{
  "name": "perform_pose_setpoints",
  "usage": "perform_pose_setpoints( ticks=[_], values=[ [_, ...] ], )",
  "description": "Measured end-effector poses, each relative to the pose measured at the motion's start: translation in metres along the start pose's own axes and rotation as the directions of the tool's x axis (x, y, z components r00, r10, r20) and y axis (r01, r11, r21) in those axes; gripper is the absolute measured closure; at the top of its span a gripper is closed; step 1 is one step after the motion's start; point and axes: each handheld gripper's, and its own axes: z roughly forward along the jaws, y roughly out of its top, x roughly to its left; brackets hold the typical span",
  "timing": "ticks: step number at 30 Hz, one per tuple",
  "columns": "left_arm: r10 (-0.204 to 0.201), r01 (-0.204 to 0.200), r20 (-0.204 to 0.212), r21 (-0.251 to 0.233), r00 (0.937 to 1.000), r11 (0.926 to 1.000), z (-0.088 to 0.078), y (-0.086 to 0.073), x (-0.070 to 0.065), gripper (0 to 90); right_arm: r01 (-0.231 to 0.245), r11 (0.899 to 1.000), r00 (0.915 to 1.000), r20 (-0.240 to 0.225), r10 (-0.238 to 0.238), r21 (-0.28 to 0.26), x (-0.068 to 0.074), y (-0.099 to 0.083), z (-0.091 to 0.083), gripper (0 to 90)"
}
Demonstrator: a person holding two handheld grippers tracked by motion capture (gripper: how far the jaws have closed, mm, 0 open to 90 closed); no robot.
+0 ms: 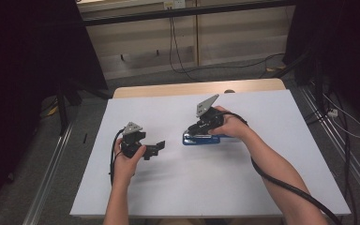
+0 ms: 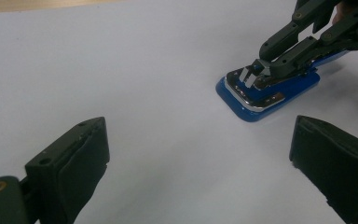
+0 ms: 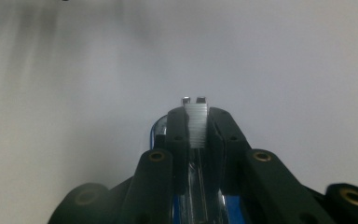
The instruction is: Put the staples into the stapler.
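A blue stapler (image 1: pixel 201 138) lies mid-bench, well clear of every edge of the bench (image 1: pixel 272 178). The right gripper (image 2: pixel 256 74) is clamped on its strip of staples (image 3: pixel 196 122); the left gripper (image 1: pixel 157 147) hovers nearby — jaws wide, empty — open white surface around both.

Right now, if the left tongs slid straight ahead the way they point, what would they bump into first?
Probably the blue stapler, which lies ahead between the open left tongs. The right tongs are already shut on its metal staple strip. White table lies between; depth is hard to judge.
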Motion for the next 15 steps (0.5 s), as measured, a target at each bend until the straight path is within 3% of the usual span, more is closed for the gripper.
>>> perform_pose_setpoints(
  ticks=[15],
  values=[
    [-0.002, 0.002, 0.001, 0.007, 1.0, 1.0, 0.0002, -0.0003, 0.0003, 4.9, 0.0, 1.0, 1.0, -0.005, 0.0, 0.012, -0.0008, -0.0005, 0.0005, 79.4]
  ],
)
